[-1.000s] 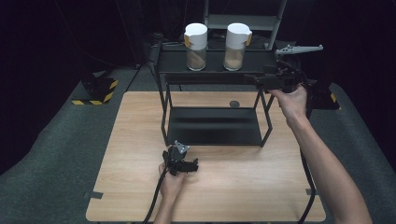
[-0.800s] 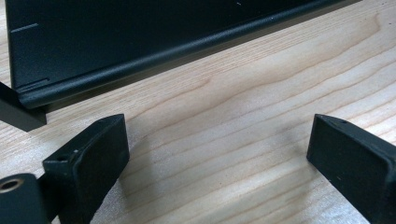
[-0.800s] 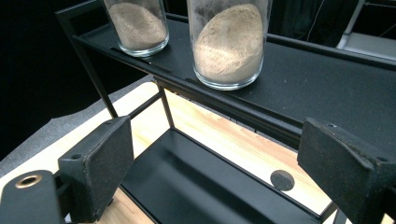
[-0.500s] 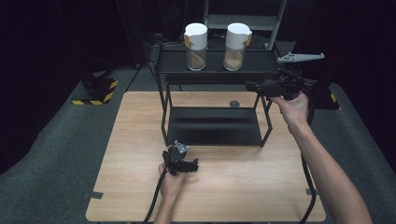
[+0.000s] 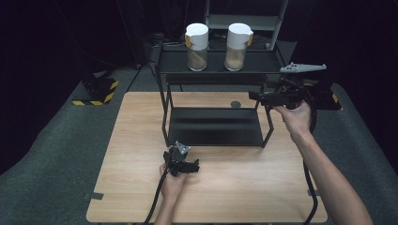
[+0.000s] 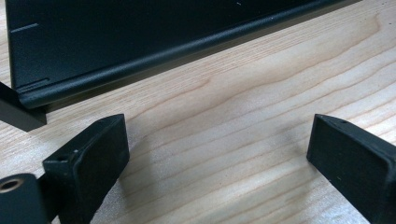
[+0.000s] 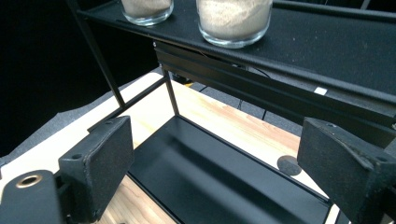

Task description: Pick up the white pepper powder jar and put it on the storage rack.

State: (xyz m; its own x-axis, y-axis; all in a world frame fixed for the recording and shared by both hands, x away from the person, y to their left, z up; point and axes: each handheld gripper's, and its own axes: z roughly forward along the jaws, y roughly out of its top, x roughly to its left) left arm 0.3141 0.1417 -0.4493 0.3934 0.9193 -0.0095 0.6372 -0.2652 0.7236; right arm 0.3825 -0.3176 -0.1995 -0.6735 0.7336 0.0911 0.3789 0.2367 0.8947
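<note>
We had lowered the right gripper (image 5: 256,97) beside the rack (image 5: 216,77), jaws released and empty, away from the two jars (image 5: 196,41) up top; the left gripper (image 5: 196,165) rested open on the table (image 5: 136,154).

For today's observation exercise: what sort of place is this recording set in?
Probably a staged recording studio or lab: black curtains surround a lone wooden table, a hazard-striped stand base sits on the grey floor, and a cabled gripper rests in one hand.

No lettering seems readable anywhere; the jars' (image 5: 197,41) tan tags look blank.
</note>
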